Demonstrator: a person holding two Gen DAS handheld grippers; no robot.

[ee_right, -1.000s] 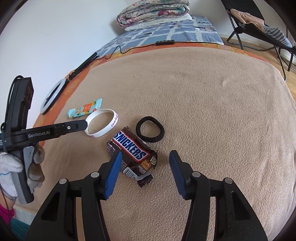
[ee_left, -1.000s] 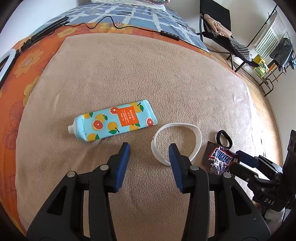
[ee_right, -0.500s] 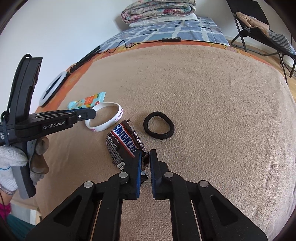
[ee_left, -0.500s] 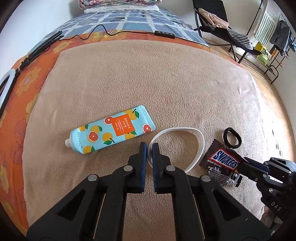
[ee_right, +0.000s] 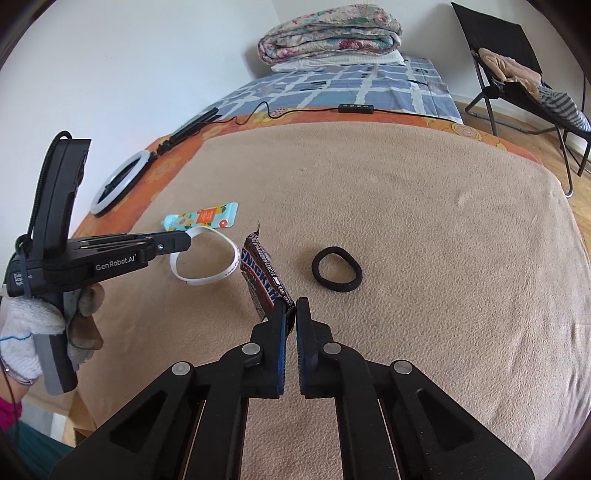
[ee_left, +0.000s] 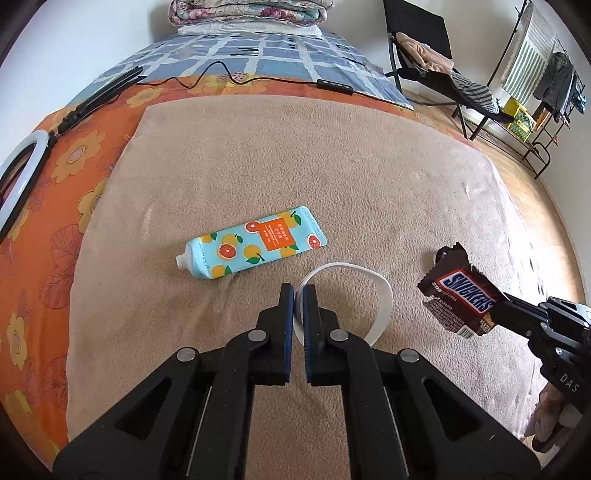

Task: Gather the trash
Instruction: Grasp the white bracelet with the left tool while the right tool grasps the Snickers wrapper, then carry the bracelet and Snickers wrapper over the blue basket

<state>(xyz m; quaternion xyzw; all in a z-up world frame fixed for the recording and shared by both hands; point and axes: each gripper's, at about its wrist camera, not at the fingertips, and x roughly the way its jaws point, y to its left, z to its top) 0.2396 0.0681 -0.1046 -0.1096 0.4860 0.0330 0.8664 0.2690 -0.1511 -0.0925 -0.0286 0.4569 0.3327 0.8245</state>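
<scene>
My left gripper (ee_left: 298,291) is shut on the near rim of a white wristband (ee_left: 380,295), lifted a little off the tan blanket (ee_left: 332,166). The same wristband (ee_right: 225,269) hangs from the left gripper (ee_right: 186,240) in the right wrist view. My right gripper (ee_right: 291,308) is shut on the corner of a brown Snickers wrapper (ee_right: 260,275), which stands up off the blanket. The wrapper (ee_left: 458,295) hangs from the right gripper (ee_left: 498,306) at the right of the left wrist view. A blue tube with orange fruit print (ee_left: 255,242) lies flat just beyond the wristband.
A black hair tie (ee_right: 336,269) lies on the blanket right of the wrapper. A ring light (ee_right: 118,182) and black cable (ee_left: 207,74) lie on the orange sheet at left and behind. Folded quilts (ee_right: 328,33) sit at the far end; a black chair (ee_right: 517,62) stands right.
Both grippers went from open to shut, the left on the wristband, the right on the wrapper. Both then rose, lifting wristband and wrapper off the blanket.
</scene>
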